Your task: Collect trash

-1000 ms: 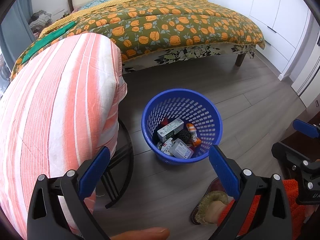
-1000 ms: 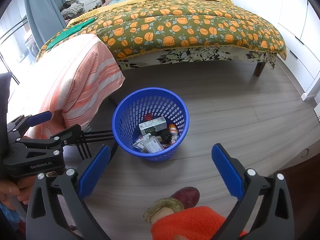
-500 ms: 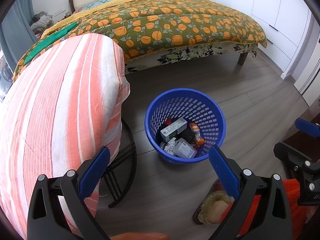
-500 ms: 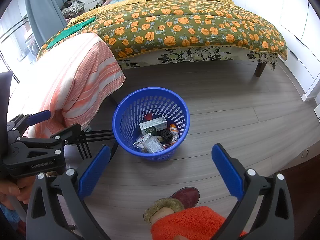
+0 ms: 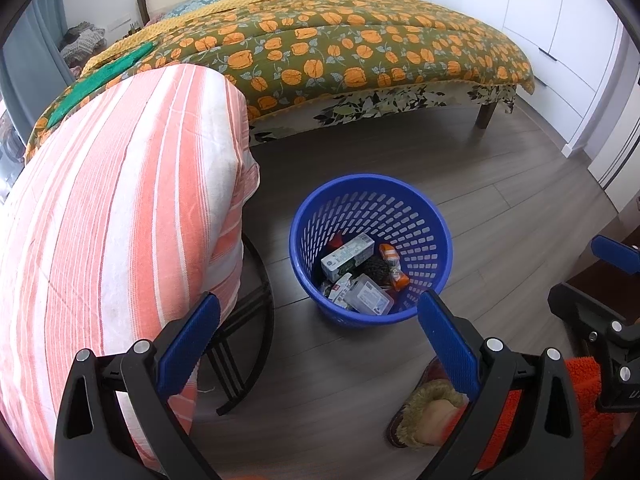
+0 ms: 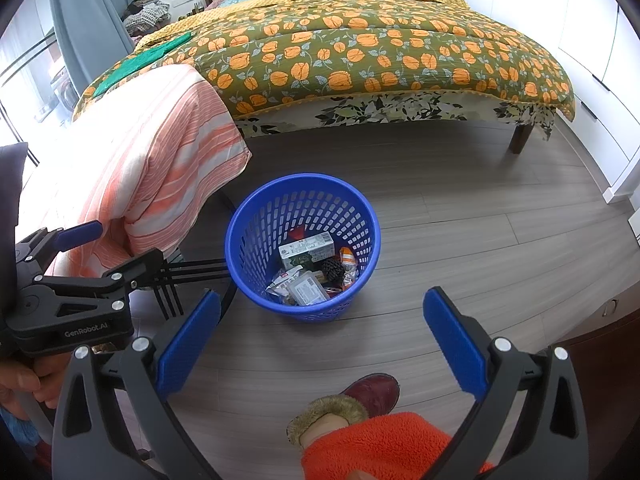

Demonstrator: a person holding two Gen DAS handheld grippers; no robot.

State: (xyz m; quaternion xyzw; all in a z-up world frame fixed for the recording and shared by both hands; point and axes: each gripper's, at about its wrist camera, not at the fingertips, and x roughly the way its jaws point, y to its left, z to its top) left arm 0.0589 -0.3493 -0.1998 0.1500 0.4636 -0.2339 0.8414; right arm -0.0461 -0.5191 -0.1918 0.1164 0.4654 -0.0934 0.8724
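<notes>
A blue perforated trash basket (image 5: 424,220) stands on the wood floor; it also shows in the right wrist view (image 6: 256,224). Inside lie several pieces of trash: a white and green carton (image 5: 347,257), a clear plastic box (image 5: 368,300), an orange wrapper (image 5: 390,256) and a dark ball. My left gripper (image 5: 320,320) is open and empty, held above and short of the basket. My right gripper (image 6: 322,316) is open and empty, also short of the basket. The left gripper shows at the left of the right wrist view (image 6: 76,252).
A chair draped with an orange-striped cloth (image 5: 120,220) stands left of the basket, its black legs (image 5: 244,344) on the floor. A bed with an orange-flowered quilt (image 6: 360,48) lies behind. The person's slippered foot (image 6: 360,396) is below. White wardrobes (image 5: 560,20) line the right.
The left gripper has drawn back and up a little, so the basket sits slightly farther right in its view. The right gripper has hardly moved. Both stay open.
</notes>
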